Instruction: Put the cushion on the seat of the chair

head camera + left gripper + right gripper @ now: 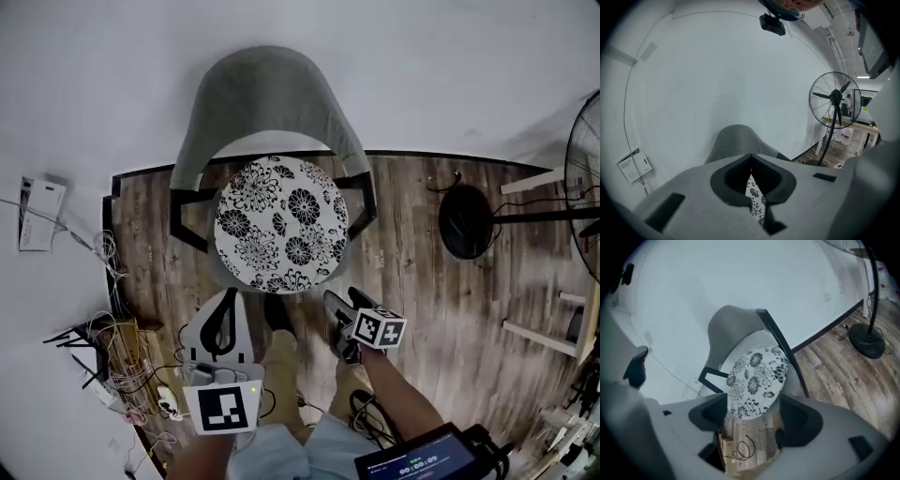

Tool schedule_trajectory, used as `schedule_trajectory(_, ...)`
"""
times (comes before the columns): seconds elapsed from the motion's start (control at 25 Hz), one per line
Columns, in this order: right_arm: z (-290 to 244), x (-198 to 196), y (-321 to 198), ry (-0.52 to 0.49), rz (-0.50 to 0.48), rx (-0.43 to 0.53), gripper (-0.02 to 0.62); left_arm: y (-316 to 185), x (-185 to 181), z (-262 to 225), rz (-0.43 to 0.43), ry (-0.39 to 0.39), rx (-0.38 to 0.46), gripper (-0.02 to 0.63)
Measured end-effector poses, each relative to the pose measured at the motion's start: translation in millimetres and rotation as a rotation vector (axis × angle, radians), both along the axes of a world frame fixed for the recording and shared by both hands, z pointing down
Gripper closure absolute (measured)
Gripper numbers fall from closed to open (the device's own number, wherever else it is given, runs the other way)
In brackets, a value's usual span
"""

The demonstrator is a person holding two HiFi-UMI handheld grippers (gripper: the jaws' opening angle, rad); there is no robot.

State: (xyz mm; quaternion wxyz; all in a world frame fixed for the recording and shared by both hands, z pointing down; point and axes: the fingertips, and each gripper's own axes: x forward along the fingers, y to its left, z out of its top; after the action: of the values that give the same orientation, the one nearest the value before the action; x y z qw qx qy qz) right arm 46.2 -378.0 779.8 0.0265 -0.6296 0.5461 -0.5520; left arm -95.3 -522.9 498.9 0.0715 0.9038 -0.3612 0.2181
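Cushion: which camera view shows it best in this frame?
The head view shows it best: the round floral cushion is seen whole from above, lying on the seat of the chair. The right gripper view shows most of the cushion, but at a slant. The left gripper view shows only a thin sliver.

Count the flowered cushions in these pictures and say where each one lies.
1. The cushion lies flat on the seat of the grey chair. No other shows, though one could be hidden behind it.
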Motion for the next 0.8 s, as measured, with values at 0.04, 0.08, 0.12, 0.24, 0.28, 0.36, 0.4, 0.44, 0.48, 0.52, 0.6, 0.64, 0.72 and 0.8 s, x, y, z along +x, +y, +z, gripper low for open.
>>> schedule_trajectory(0.04, -22.0, 4.1, -3.7, 0.015, -0.014, 0.041, 0.249, 3.4, 1.5, -10.3, -0.014, 0.010, 0.012, 0.597)
schedule_trajectory(0.08, -45.8, 7.6, -9.7, 0.034, -0.032, 0.084, 0.267, 6.1, 3.6, -22.4, -0.029, 0.022, 0.029, 0.597)
schedule_trajectory(0.12, -70.9, 9.9, -16.0, 0.057, -0.055, 0.127, 0.287, 8.8, 5.7, -35.8, -0.043, 0.034, 0.051, 0.597)
schedule_trajectory(0.24, -156.9, 10.7, -28.7, 0.148, -0.140, 0.267, 0.389, 22.7, 13.1, -78.9, -0.083, 0.068, 0.116, 0.597)
schedule_trajectory(0.28, -190.3, 10.8, -31.0, 0.180, -0.167, 0.328, 0.413, 29.2, 16.7, -94.0, -0.095, 0.082, 0.135, 0.597)
schedule_trajectory(0.36, -260.1, 12.2, -34.5, 0.249, -0.205, 0.451, 0.478, 42.7, 25.7, -126.0, -0.110, 0.114, 0.173, 0.597)
schedule_trajectory(0.4, -294.3, 13.3, -36.8, 0.289, -0.217, 0.506, 0.504, 48.6, 30.4, -142.7, -0.113, 0.134, 0.194, 0.597)
schedule_trajectory(0.44, -327.2, 14.4, -39.4, 0.333, -0.224, 0.558, 0.545, 53.5, 35.2, -159.8, -0.114, 0.156, 0.219, 0.597)
schedule_trajectory(0.48, -358.1, 15.7, -41.2, 0.382, -0.227, 0.605, 0.561, 58.0, 39.8, -176.7, -0.112, 0.179, 0.248, 0.597)
schedule_trajectory(0.52, -386.0, 17.2, -41.0, 0.435, -0.229, 0.646, 0.585, 63.2, 44.0, -192.1, -0.111, 0.202, 0.276, 0.597)
schedule_trajectory(0.6, -432.7, 20.7, -34.5, 0.545, -0.232, 0.712, 0.590, 75.7, 51.6, -217.6, -0.113, 0.241, 0.318, 0.597)
schedule_trajectory(0.64, -451.6, 21.9, -29.6, 0.597, -0.235, 0.741, 0.591, 82.2, 55.2, -228.2, -0.113, 0.255, 0.337, 0.597)
schedule_trajectory(0.72, -481.1, 21.2, -20.3, 0.691, -0.251, 0.794, 0.591, 93.3, 61.8, -245.9, -0.110, 0.268, 0.378, 0.597)
schedule_trajectory(0.8, -499.7, 16.8, -13.0, 0.765, -0.281, 0.835, 0.591, 102.8, 68.2, -258.6, -0.102, 0.269, 0.416, 0.597)
